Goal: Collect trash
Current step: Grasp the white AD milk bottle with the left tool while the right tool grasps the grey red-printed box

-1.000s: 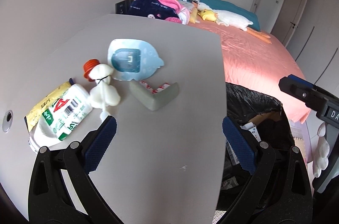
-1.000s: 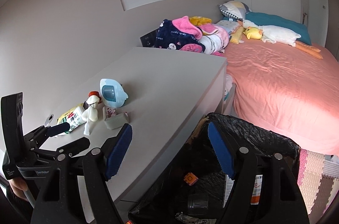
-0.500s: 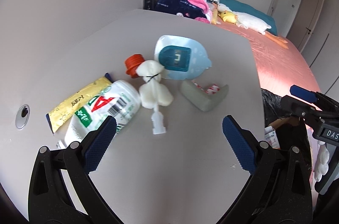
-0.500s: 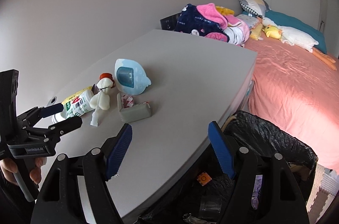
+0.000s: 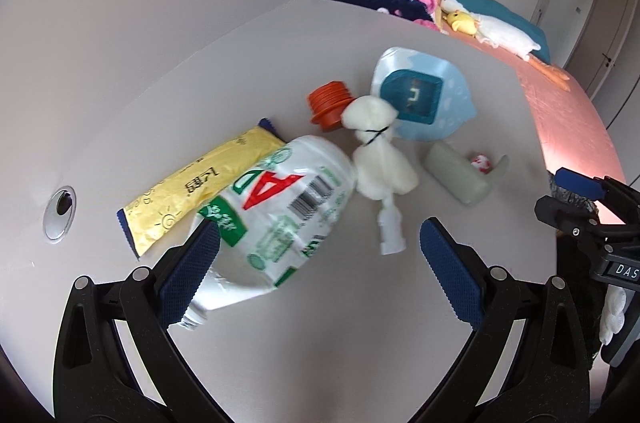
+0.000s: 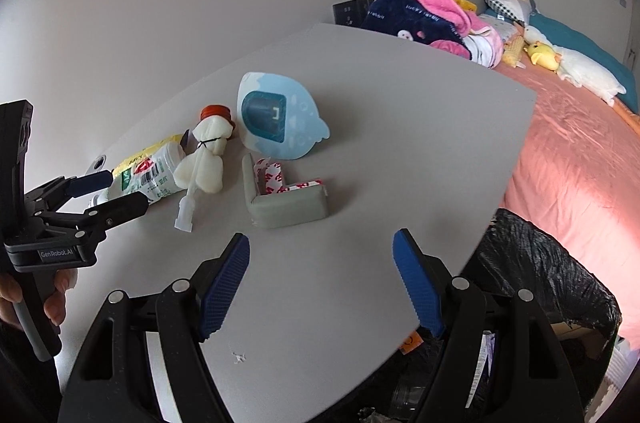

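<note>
Lying mid-table (image 6: 360,283), trash (image 5: 280,199) leaves its edges bare.

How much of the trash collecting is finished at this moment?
Done: the black bin bag beside the table already holds some rubbish. In hand: nothing; the left gripper and right gripper are open. Left: bottle, yellow wrapper, orange cap, blue package, grey corner piece.
</note>
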### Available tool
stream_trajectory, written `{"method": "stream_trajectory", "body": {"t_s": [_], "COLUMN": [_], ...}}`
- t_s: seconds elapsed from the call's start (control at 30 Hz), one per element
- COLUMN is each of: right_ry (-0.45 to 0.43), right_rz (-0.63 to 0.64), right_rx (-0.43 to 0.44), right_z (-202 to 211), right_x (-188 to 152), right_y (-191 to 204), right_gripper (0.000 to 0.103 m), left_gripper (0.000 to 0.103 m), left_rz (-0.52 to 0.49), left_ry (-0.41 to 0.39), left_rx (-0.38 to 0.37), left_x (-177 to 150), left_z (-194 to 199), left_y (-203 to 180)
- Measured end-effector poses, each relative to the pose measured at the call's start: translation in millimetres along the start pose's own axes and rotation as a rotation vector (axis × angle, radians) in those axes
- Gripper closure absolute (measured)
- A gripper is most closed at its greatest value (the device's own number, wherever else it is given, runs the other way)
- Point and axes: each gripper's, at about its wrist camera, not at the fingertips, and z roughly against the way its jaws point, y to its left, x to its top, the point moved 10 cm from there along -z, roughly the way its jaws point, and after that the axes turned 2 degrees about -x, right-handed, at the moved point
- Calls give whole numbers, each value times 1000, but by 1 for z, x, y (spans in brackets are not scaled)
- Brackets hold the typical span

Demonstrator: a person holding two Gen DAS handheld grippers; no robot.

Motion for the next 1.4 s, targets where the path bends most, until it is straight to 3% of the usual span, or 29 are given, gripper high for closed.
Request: {"method": "stream_trajectory", "body": {"t_s": [0.47, 0.5, 0.63, 0.77, 0.83, 0.93, 1.03, 1.4], "right_ry": [51, 54, 56, 61, 54, 44, 38, 20], "right_rz": [58, 64, 89, 111, 131, 160, 168, 112], "right_rx": [2, 2, 6, 16, 3, 1, -8, 20], "right_z": [-48, -51, -60, -69, -71, -70, -68, -51], "right_x": [13, 14, 16, 17, 18, 17, 15, 14], "right_y": [19, 20, 24, 28, 30, 35, 36, 29], "right_gripper": [28, 28, 28, 28, 28, 41, 42, 42], "left_gripper": [6, 8, 29, 43, 43, 44, 46, 48], "left_rz": [-47, -48, -32, -41, -46, -59, -37, -38], "left_ry": [74, 81, 117, 91, 72, 45, 30, -39], "left_rx": [52, 56, 53, 45, 41, 50, 30, 64], "left_x": [-4, -5, -11, -11, -10, -10, -9, 5], "left_z": [-25, -28, -36, -33, -33, -32, -29, -13], "left_y": [25, 27, 38, 42, 42, 44, 46, 39]}}
